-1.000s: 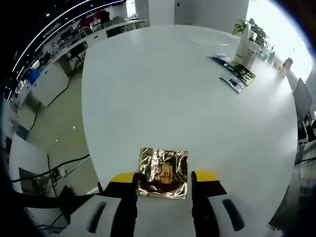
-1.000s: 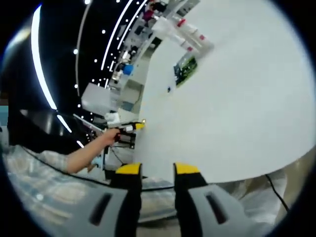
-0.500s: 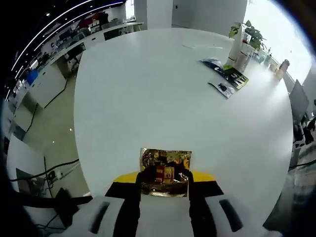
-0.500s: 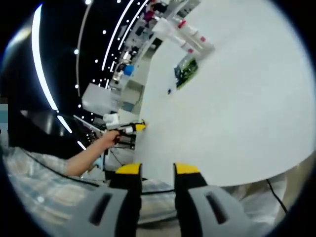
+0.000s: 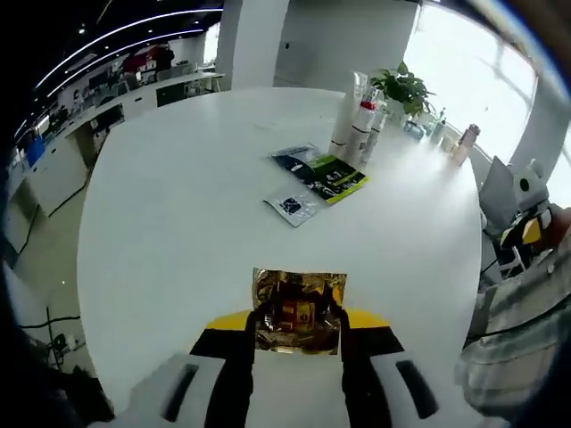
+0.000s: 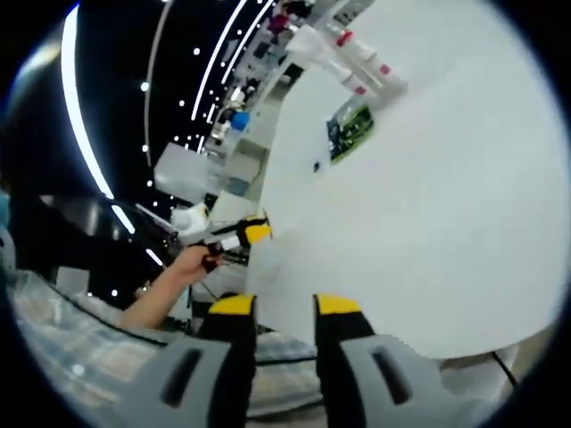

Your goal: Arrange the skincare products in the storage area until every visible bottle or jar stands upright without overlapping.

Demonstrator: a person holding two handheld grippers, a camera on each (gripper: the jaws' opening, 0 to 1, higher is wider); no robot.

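Note:
My left gripper (image 5: 299, 321) is shut on a gold foil sachet (image 5: 299, 290), held just above the white round table (image 5: 178, 223). Further along the table lie a dark and green sachet (image 5: 323, 175) and a small dark sachet (image 5: 292, 204). Behind them stand white bottles with red caps (image 5: 357, 120). My right gripper (image 6: 275, 308) hangs open off the table's edge with nothing between its fingers. In the right gripper view the left gripper (image 6: 243, 239) shows in a hand (image 6: 190, 263) at the table's rim, with the bottles (image 6: 357, 55) and the green sachet (image 6: 352, 129) far off.
A potted plant (image 5: 406, 87) stands behind the bottles by a bright window. A person's plaid sleeve (image 5: 517, 330) and the right gripper's yellow tip (image 5: 528, 230) sit at the right of the left gripper view. Office desks (image 5: 53, 160) lie beyond the table's left side.
My left gripper has shut on the gold sachet, and its view has swung so the bottles and sachets lie nearer the middle. The right gripper has barely moved.

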